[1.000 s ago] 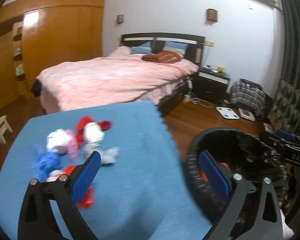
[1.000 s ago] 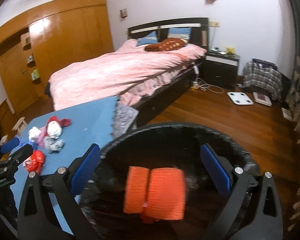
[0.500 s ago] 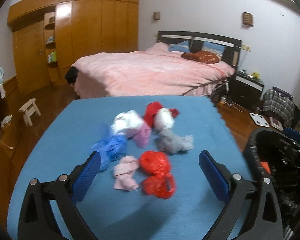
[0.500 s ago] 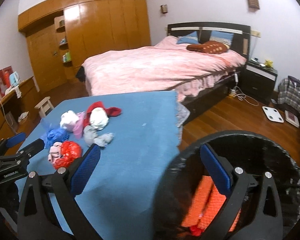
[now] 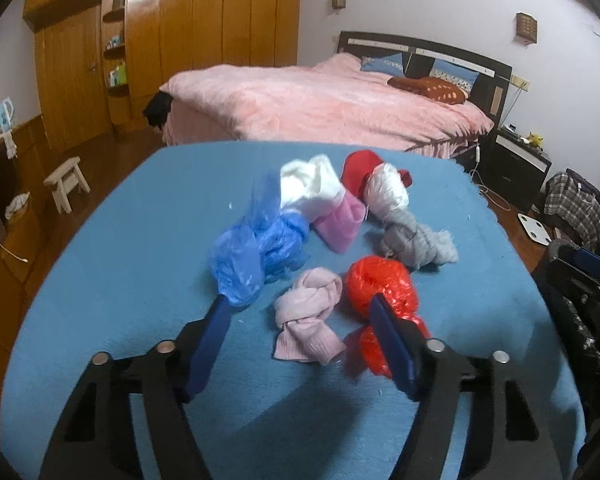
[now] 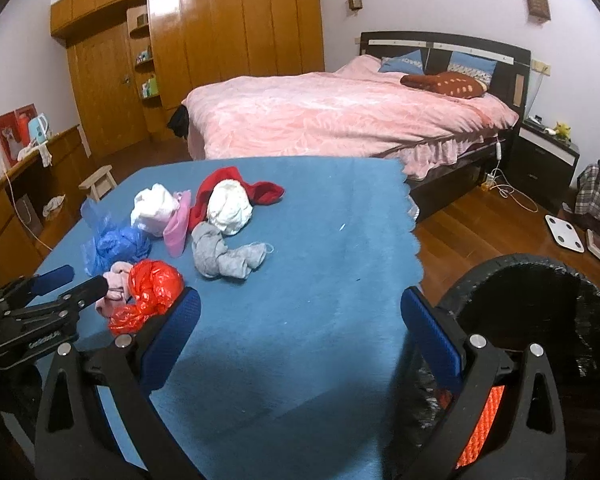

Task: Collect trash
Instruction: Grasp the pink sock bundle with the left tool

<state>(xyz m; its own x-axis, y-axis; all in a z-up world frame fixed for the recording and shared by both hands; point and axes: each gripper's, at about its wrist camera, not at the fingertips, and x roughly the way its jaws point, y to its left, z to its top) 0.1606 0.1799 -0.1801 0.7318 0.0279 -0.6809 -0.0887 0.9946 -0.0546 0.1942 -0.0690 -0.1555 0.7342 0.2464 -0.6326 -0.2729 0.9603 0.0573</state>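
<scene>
A pile of trash lies on the blue-covered table: a blue plastic bag, a red plastic bag, a pale pink knotted cloth, a grey sock and white, pink and red bundles behind them. My left gripper hangs low over the pile with its jaws closing. The pale pink cloth lies between the pads, with a gap on each side. My right gripper is open over bare blue cloth and holds nothing. A black bin at the table's right edge holds an orange item.
A pink bed stands beyond the table, with a dark nightstand to its right. A small wooden stool and a low desk stand on the left. A white scale lies on the wooden floor.
Both cameras swung left from the bin to the table. My left gripper came down onto the pile and its jaws narrowed around the pale pink cloth. The right gripper left the bin's mouth.
</scene>
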